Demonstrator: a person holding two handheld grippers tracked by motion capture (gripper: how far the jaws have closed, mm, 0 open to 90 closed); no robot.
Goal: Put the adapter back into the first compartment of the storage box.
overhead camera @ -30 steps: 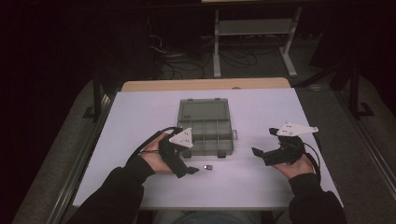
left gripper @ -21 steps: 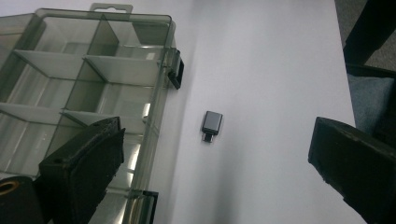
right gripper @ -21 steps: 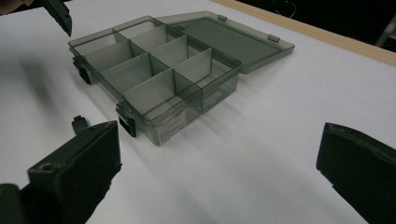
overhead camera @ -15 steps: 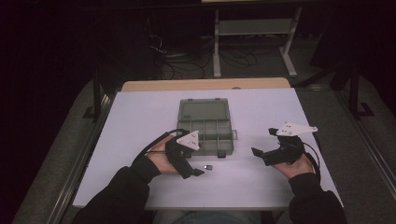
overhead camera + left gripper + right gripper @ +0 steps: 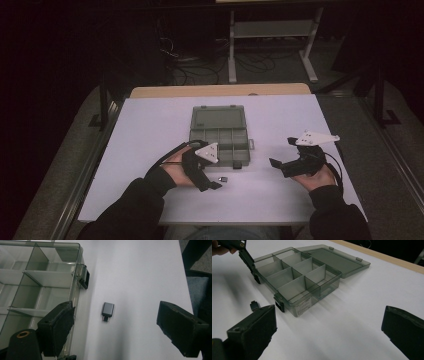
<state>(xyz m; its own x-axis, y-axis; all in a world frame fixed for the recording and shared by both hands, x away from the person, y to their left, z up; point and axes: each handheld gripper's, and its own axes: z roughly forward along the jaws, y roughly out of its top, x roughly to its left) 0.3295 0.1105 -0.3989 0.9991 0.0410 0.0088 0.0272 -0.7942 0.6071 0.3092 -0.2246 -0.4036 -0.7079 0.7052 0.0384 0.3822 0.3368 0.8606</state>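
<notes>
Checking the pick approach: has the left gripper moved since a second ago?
Yes. The left gripper shifted right, nearer the small adapter beside the organizer box.

The left gripper [image 5: 212, 184] points down near the table's near edge, jaws apart and just been closing, nothing between the pads. The right gripper [image 5: 276, 164] hangs level, jaws wide.

The white table [image 5: 150, 125] ends at twelve o'clock in a pale wooden edge [image 5: 220, 90]. Beyond it, the dim room holds a metal-legged stand [image 5: 272, 30] at one o'clock and tangled cables [image 5: 200, 70] on the dark floor [image 5: 380, 150].
</notes>
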